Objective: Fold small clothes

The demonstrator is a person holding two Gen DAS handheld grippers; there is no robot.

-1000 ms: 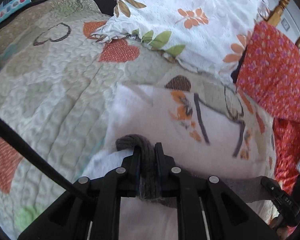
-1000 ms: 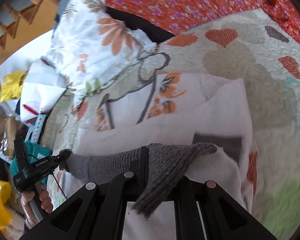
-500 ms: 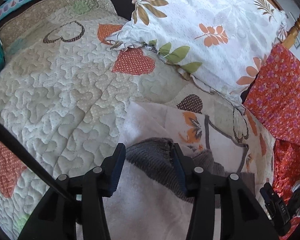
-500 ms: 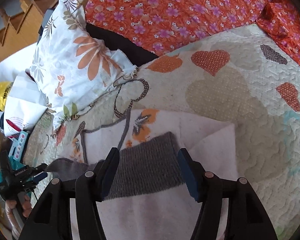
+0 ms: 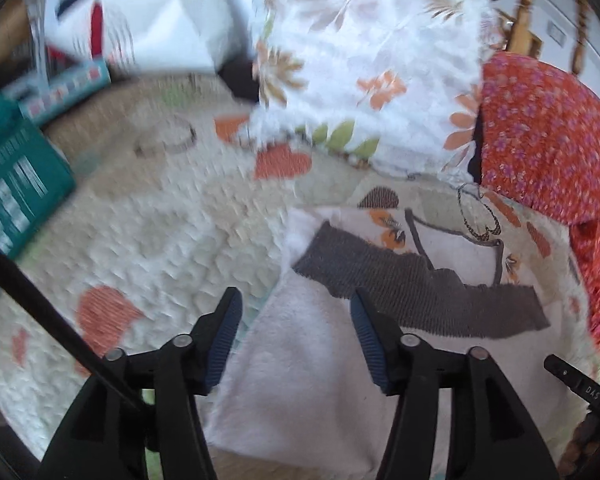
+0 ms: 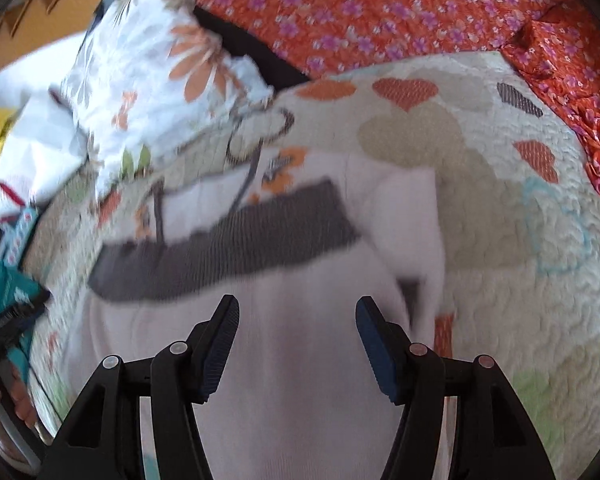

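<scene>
A white garment (image 5: 300, 380) with a grey ribbed hem band (image 5: 420, 284) lies on the quilted bed cover (image 5: 160, 248). The band is folded up across the cloth, with an orange and grey print (image 5: 392, 228) showing above it. My left gripper (image 5: 296, 320) is open and empty, held above the garment's left edge, short of the band. In the right wrist view the garment (image 6: 300, 380) and band (image 6: 228, 244) lie flat; my right gripper (image 6: 296, 324) is open and empty above the white cloth, just short of the band.
A floral pillow (image 5: 364, 76) and an orange flowered cover (image 5: 548, 132) lie at the head of the bed. A teal box (image 5: 16, 188) and white bags (image 5: 140, 20) are at the left. A wooden bedpost (image 5: 524, 28) stands behind.
Both grippers were shut on the grey band a second ago. They opened, let it drop flat on the white cloth, and have pulled back from it.
</scene>
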